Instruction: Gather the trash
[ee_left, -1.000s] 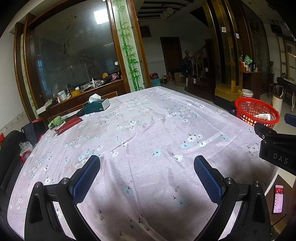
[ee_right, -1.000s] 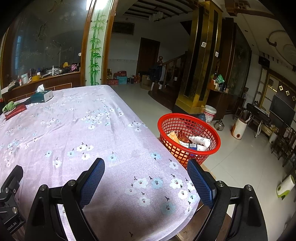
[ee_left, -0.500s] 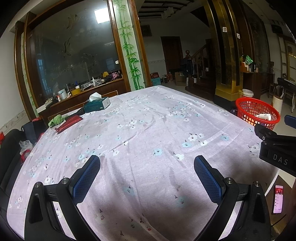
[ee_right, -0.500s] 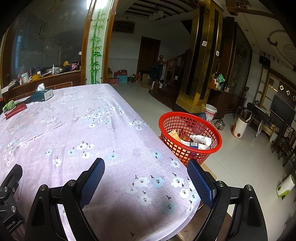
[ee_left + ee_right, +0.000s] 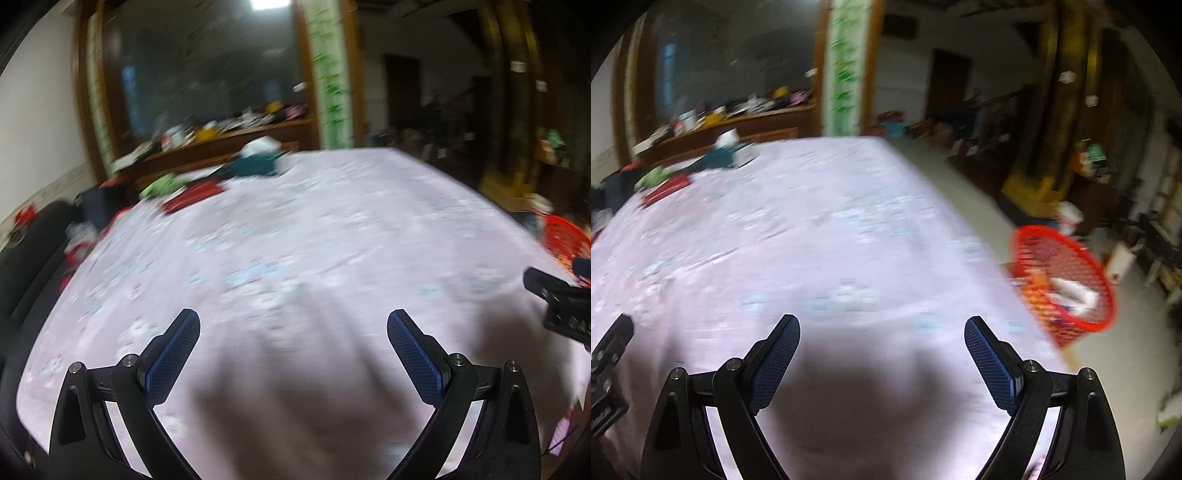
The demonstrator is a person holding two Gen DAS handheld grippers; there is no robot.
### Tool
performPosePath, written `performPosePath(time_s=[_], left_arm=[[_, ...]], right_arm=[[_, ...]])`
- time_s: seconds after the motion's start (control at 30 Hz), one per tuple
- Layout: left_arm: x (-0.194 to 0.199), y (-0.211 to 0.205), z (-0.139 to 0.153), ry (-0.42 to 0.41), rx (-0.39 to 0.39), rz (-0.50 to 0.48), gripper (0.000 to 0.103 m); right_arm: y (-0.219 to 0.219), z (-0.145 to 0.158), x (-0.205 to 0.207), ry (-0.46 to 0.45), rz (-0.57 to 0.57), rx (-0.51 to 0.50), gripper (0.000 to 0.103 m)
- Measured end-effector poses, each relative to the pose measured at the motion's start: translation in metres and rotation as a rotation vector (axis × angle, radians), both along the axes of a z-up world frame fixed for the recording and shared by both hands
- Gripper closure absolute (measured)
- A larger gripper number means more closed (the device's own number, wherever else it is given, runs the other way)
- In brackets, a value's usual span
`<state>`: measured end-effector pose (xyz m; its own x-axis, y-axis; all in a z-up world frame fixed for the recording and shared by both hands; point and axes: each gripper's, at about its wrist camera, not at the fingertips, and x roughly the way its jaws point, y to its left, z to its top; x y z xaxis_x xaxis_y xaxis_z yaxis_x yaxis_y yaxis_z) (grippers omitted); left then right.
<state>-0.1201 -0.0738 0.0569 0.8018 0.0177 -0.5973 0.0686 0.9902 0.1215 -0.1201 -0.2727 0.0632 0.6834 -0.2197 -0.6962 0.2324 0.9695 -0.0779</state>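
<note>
Both views are motion-blurred. The left hand-held gripper (image 5: 293, 349) and right hand-held gripper (image 5: 882, 354) are held spread wide over the table (image 5: 812, 229), nothing gripped or touched. Collected trash is seen in the red basket (image 5: 1067, 284), right of frame, presumably positioned beside the table for easy dropping.

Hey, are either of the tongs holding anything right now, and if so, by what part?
Nothing is held. The left tongs and the right tongs are both open over the tablecloth, with only cloth showing between their pads.
</note>
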Motion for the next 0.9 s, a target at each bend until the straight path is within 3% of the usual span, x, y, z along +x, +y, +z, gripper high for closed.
performPosePath(time_s=[0.2, 0.4, 0.53, 0.67, 0.9], left_arm=[[0.051, 0.055, -0.029, 0.217, 0.005, 0.123, 0.002], [0.081, 0.085, -0.049, 0.380, -0.071, 0.129, 0.002], [0.086, 0.086, -0.053, 0.414, -0.086, 0.097, 0.002], [0.089, 0.089, -0.053, 0.420, -0.103, 0.082, 0.002], [0.101, 0.091, -0.054, 0.421, -0.103, 0.064, 0.000]], right_arm=[[0.069, -0.028, 0.059, 0.123, 0.183, 0.022, 0.010], [0.095, -0.057, 0.100, 0.228, 0.193, 0.048, 0.010], [0.098, -0.063, 0.110, 0.250, 0.164, 0.085, 0.009], [0.099, -0.068, 0.116, 0.235, 0.123, 0.117, 0.000], [0.100, -0.068, 0.120, 0.238, 0.117, 0.116, 0.000]])
